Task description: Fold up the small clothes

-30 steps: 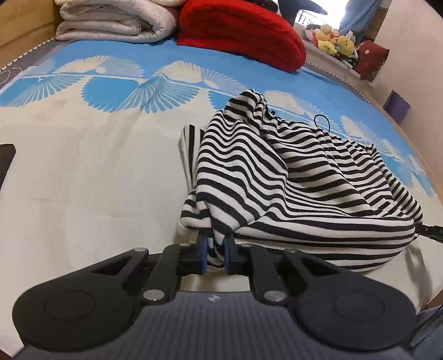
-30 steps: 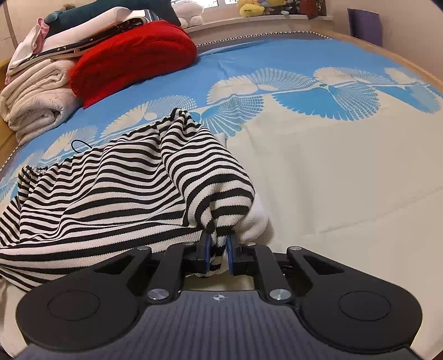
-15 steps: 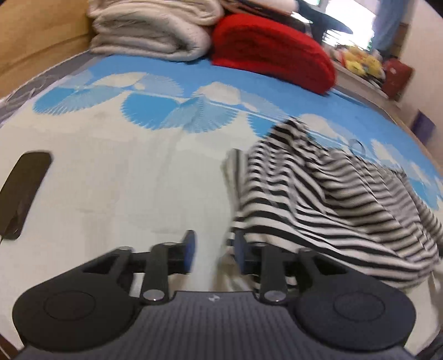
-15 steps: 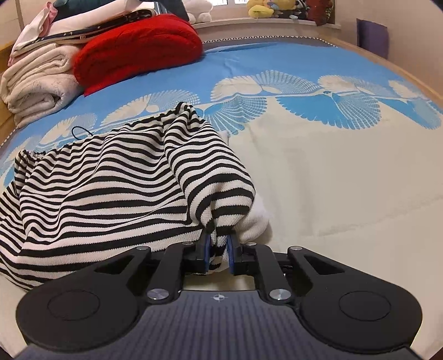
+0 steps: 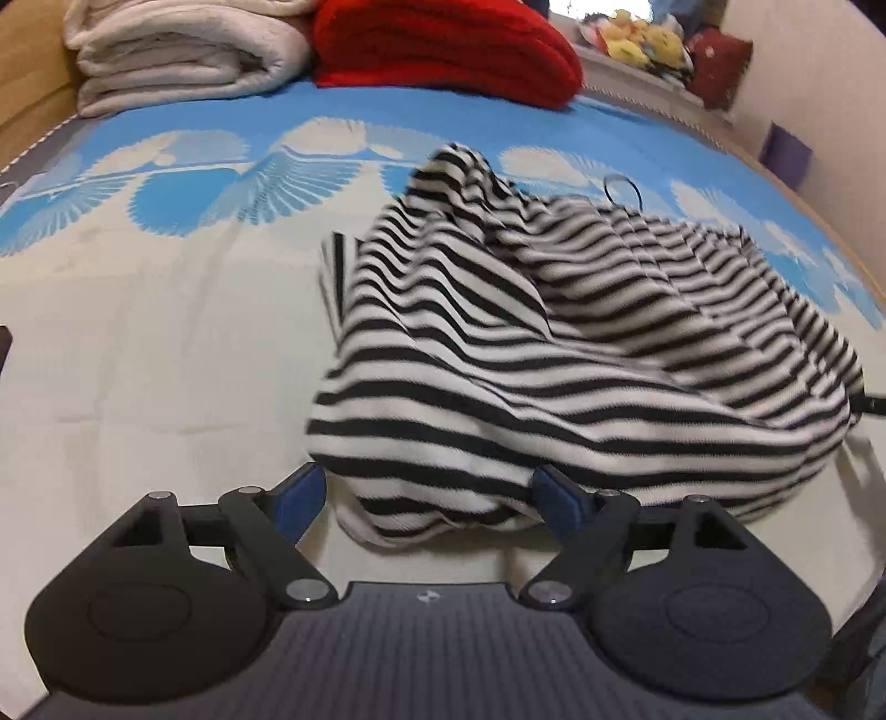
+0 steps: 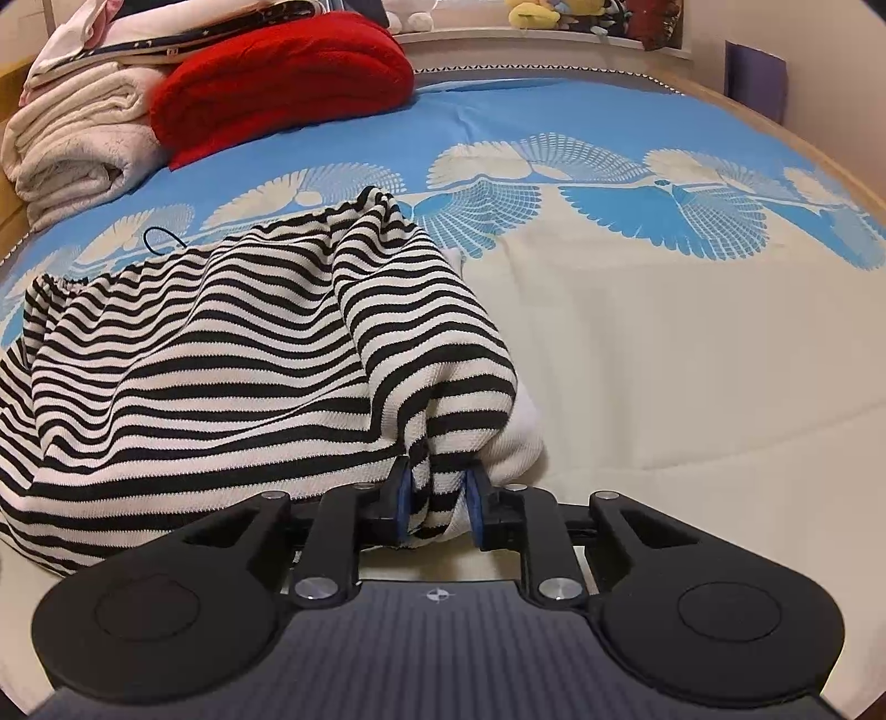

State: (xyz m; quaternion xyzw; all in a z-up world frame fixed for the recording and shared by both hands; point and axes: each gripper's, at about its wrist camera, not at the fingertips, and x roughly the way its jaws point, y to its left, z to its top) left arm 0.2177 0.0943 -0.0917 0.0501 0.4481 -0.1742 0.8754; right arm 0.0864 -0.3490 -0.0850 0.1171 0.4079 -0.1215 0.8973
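Left wrist view: left gripper (image 5: 429,495) spread wide, blue pads (image 5: 296,494) well apart, nothing clamped. Striped garment (image 5: 559,354), black and white, bunched in a loose heap on the bedspread (image 5: 138,354), its near hem sagging into the gap between the open fingers, touching neither pad clearly. Thin black loop (image 5: 623,191) standing up at the garment's far edge. Slightly blurred cloth. Behind, folded cream blanket (image 5: 183,50) at the far left, red blanket (image 5: 443,50) just beside it, plush toys (image 5: 642,39) on a ledge further back. Dark object (image 5: 4,346) at the left edge, cut off, not identifiable.

Right wrist view: right gripper (image 6: 437,501) with pads close together, a fold of the garment (image 6: 221,360) pinched between them, striped cloth and a white inner layer bulging above and to the right of the fingers. Rest of the garment stretching away to the left across the bedspread (image 6: 692,360), gathered edge at the far left. Black loop (image 6: 160,238) by the far edge. Cream blanket (image 6: 77,144) and red blanket (image 6: 282,83) stacked side by side at the head of the bed, plush toys (image 6: 548,11) on the ledge beyond.
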